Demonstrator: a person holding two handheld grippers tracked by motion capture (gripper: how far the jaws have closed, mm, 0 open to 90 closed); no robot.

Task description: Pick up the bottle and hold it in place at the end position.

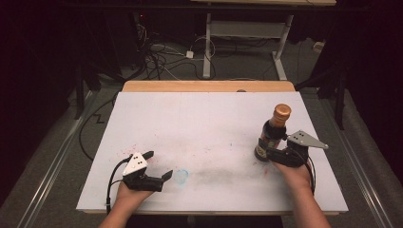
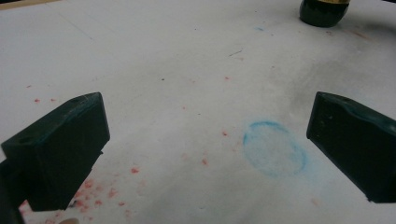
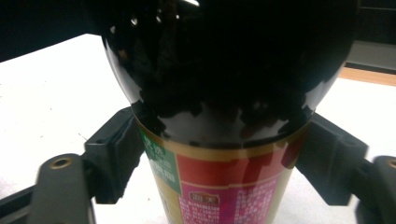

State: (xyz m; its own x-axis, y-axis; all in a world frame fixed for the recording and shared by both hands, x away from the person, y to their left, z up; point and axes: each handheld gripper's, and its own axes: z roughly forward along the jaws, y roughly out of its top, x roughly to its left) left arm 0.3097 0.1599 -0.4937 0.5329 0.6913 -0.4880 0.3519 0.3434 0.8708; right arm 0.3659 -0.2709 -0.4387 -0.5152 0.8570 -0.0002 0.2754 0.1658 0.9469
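A dark glass bottle (image 1: 272, 134) with a copper cap and a red and gold label stands upright at the right of the white board (image 1: 199, 118). My right gripper (image 1: 266, 150) grips its lower body from the near side. In the right gripper view both pads (image 3: 122, 145) press on the bottle (image 3: 224, 93) just above the label. My left gripper (image 1: 158, 165) rests low over the board's near left, jaws wide apart with nothing between them. In the left gripper view the gripper (image 2: 208, 108) looks across stained board, with the bottle's base (image 2: 323, 11) far off.
A blue chalk ring (image 1: 180, 175) (image 2: 274, 148) and red specks mark the board near the left gripper. A wooden strip (image 1: 209, 86) borders the far edge. Behind it are a white desk frame (image 1: 207, 47) and tangled floor cables (image 1: 157, 57).
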